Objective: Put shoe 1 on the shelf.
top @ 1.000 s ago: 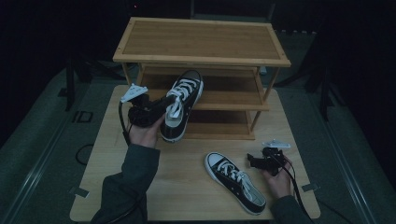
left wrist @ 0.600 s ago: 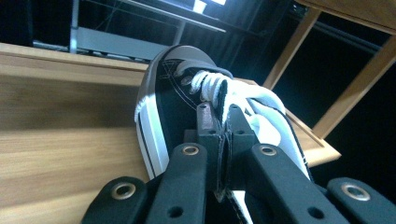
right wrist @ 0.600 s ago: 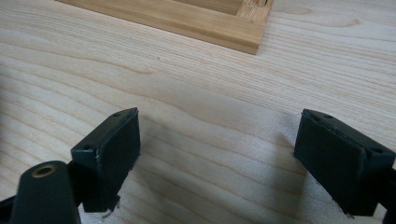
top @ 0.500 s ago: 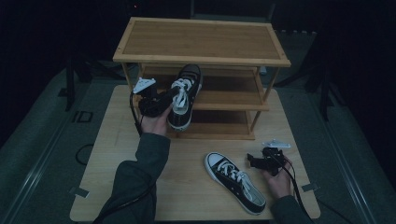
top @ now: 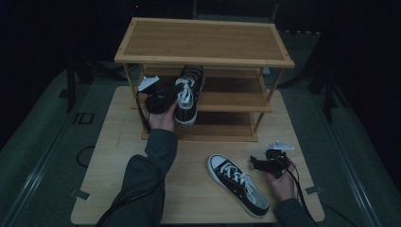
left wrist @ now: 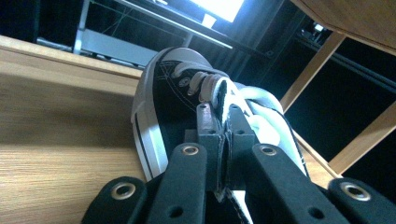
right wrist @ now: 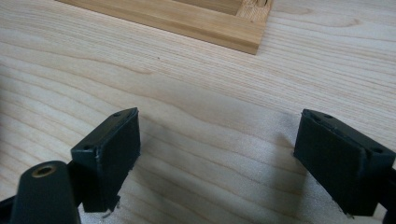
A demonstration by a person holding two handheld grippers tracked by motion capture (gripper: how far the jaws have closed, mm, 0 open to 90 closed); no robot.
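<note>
The black high-top sneaker (top: 188,94) I am carrying sits partly in on the middle shelf (top: 231,100) of the bamboo shoe rack (top: 203,41), toe pointing toward the back, heel and white sole hanging out over the shelf's front edge toward me. Its long axis runs straight front to back, in line with the way it has to slide, so I judge the coming move is a plain push deeper, then a release. My left gripper (top: 166,96) is clamped tight on the upper beside the white laces; in the left gripper view the two pads (left wrist: 208,122) are pinched close together on that thin edge of canvas (left wrist: 224,100), with the white toe cap (left wrist: 184,58) ahead and the shelf board (left wrist: 60,116) running alongside. The top shelf overhangs the shoe, so my hand has to stay low as it goes in. The second sneaker (top: 239,183) lies on the table (top: 113,142) near my right side, toe toward the rack, angled across the board. My right gripper (top: 261,164) rests just beside it, not touching, jaws spread wide over bare wood and holding nothing; that hand is plainly the nearer one for the second shoe.
</note>
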